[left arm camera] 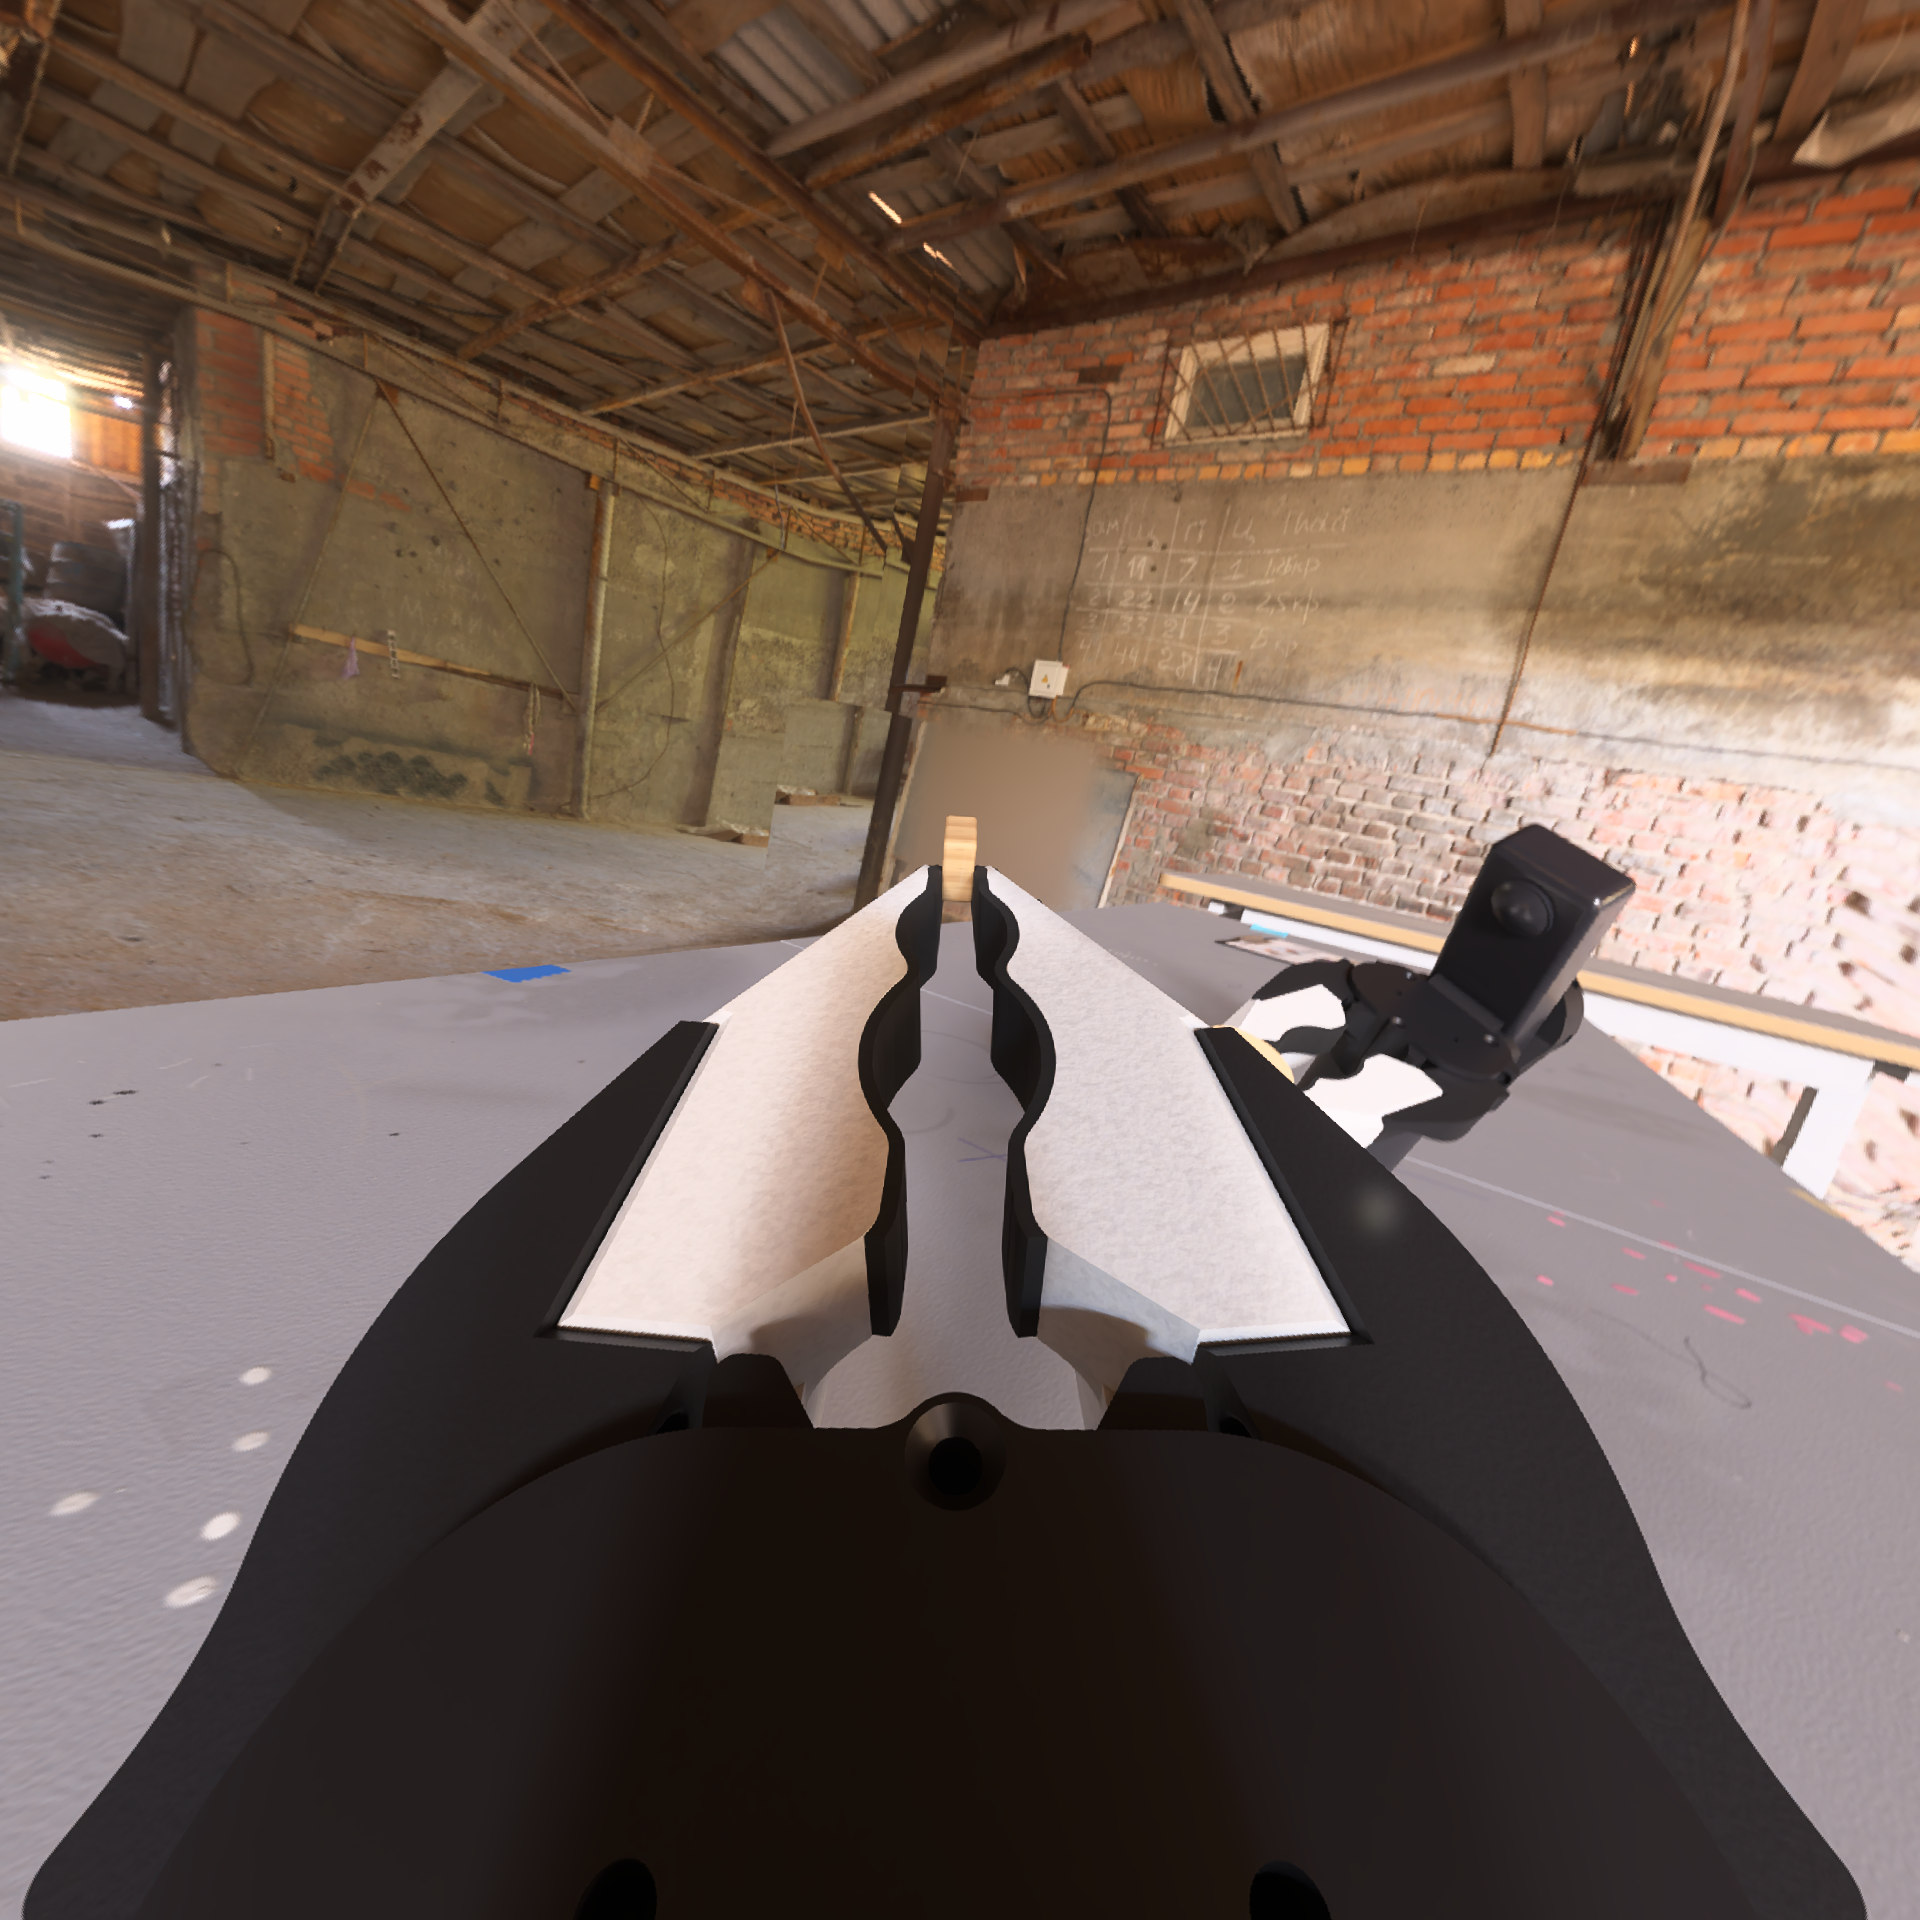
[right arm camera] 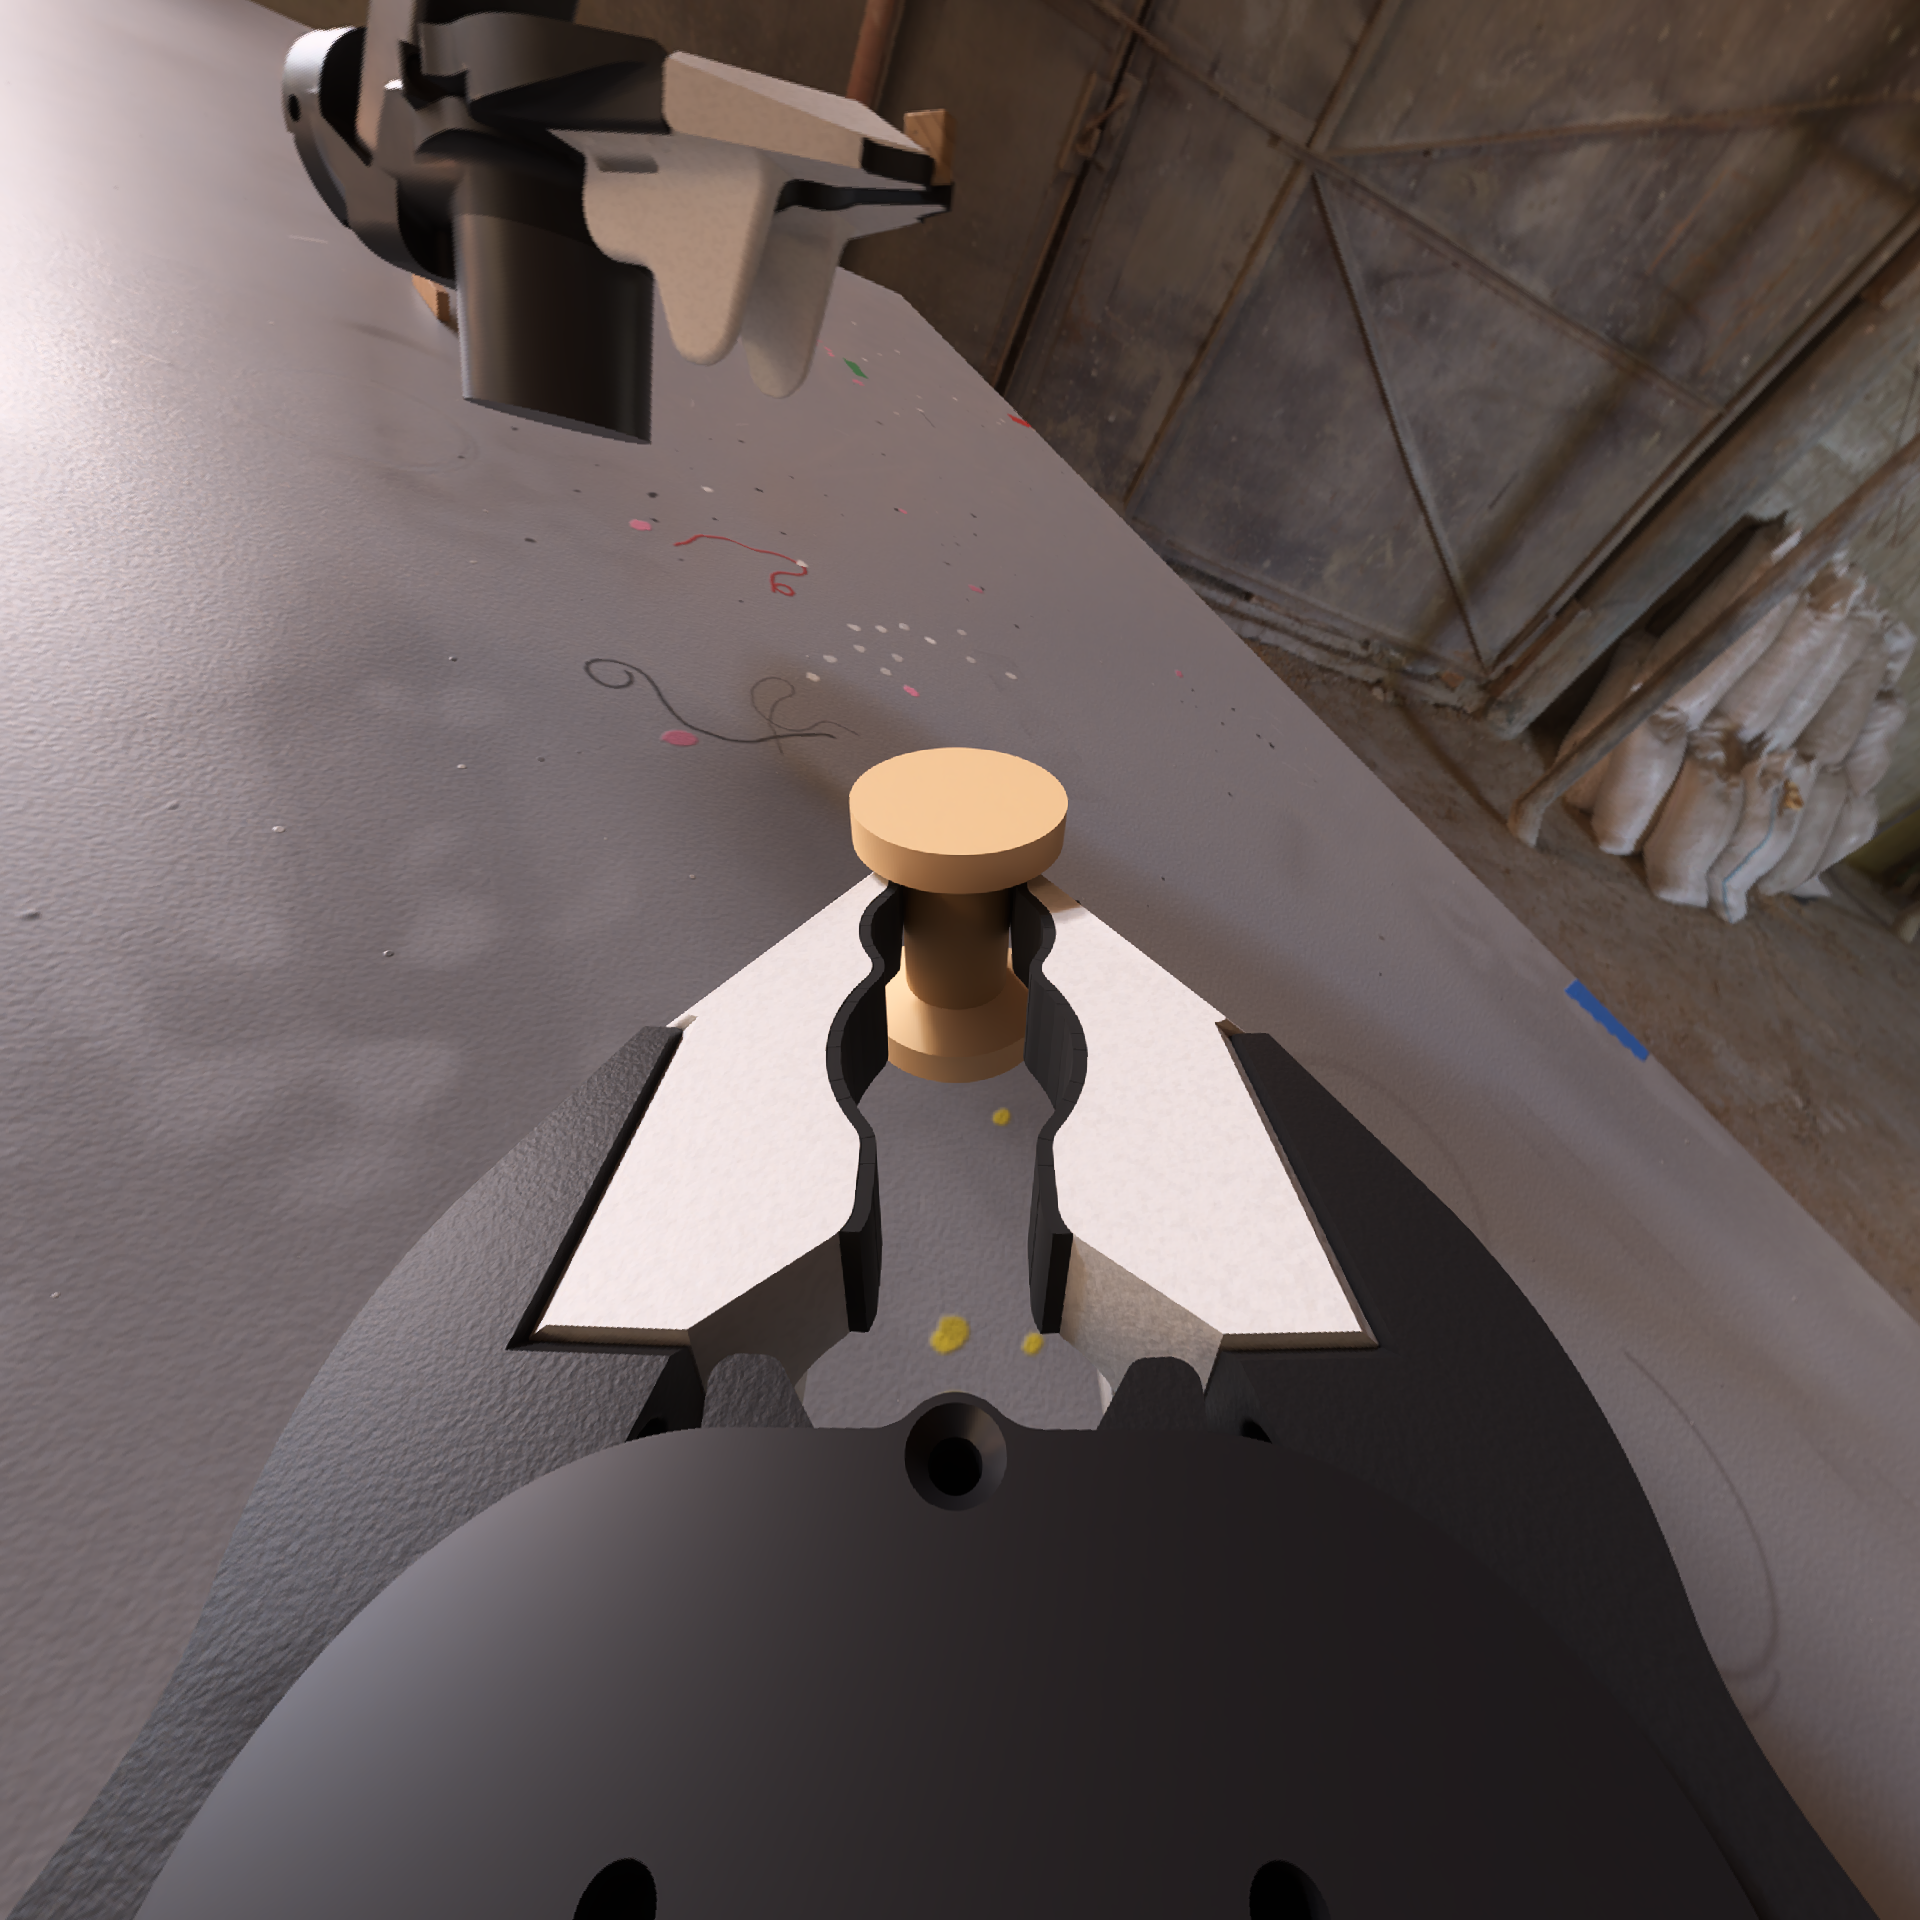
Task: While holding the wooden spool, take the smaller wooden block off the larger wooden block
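My left gripper [left arm camera: 958, 883] is shut on the smaller wooden block [left arm camera: 959, 850], a thin pale piece pinched at the fingertips and held in the air above the grey table [left arm camera: 312, 1143]. My right gripper [right arm camera: 956, 906] is shut on the stem of the wooden spool [right arm camera: 958, 821], which stands upright between its fingers. In the right wrist view the left gripper [right arm camera: 928, 175] hangs at the top with the small block [right arm camera: 928, 133] at its tips. A corner of the larger wooden block [right arm camera: 441, 303] shows on the table behind it, mostly hidden. The right gripper [left arm camera: 1270, 1039] shows at the right in the left wrist view.
The grey table [right arm camera: 312, 831] has paint specks and scribbles. Its edge runs diagonally at the right in the right wrist view, with floor and white sacks [right arm camera: 1756, 769] beyond. A blue tape strip [left arm camera: 527, 972] marks the far table edge. A bench [left arm camera: 1662, 997] stands by the brick wall.
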{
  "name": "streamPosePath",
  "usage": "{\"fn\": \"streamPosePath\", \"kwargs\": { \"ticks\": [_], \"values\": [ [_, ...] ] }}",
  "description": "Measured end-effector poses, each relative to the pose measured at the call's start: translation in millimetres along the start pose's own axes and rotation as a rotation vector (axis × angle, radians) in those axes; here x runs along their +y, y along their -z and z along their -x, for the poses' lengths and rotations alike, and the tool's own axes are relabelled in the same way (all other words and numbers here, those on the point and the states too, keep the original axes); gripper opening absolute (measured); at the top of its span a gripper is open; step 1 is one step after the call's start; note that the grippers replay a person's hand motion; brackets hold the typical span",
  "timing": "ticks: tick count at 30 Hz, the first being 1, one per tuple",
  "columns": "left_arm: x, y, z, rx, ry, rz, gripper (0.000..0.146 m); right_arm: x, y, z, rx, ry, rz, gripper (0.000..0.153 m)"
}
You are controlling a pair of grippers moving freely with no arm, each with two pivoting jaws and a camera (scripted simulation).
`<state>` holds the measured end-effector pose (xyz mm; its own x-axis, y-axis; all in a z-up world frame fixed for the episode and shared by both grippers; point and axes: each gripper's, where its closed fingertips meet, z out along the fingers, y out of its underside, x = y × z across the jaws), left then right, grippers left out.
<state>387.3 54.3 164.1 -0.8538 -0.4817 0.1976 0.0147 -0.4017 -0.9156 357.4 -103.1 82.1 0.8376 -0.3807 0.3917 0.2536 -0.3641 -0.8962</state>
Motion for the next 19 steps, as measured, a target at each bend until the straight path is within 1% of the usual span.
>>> {"fn": "streamPosePath", "kwargs": {
  "ticks": [6,11,13,15,19],
  "values": [
    [2,-13,-16,0.045,0.08,-0.033,0.005,-9,0,9,-0.001,0.076,-0.02,0.02],
    [9,-23,-32,0.084,0.084,-0.002,0.005,1,-1,15,-0.021,0.167,0.048,0.02],
    [13,-24,-33,0.082,0.088,0.009,0.005,10,-1,13,-0.024,0.204,0.097,0.02],
    [16,-24,-30,0.065,0.088,0.027,0.005,16,1,12,-0.04,0.209,0.125,0.02],
    [21,-22,-21,0.026,0.103,0.061,0.005,15,2,23,-0.112,0.216,0.115,0.02]
  ]
}}
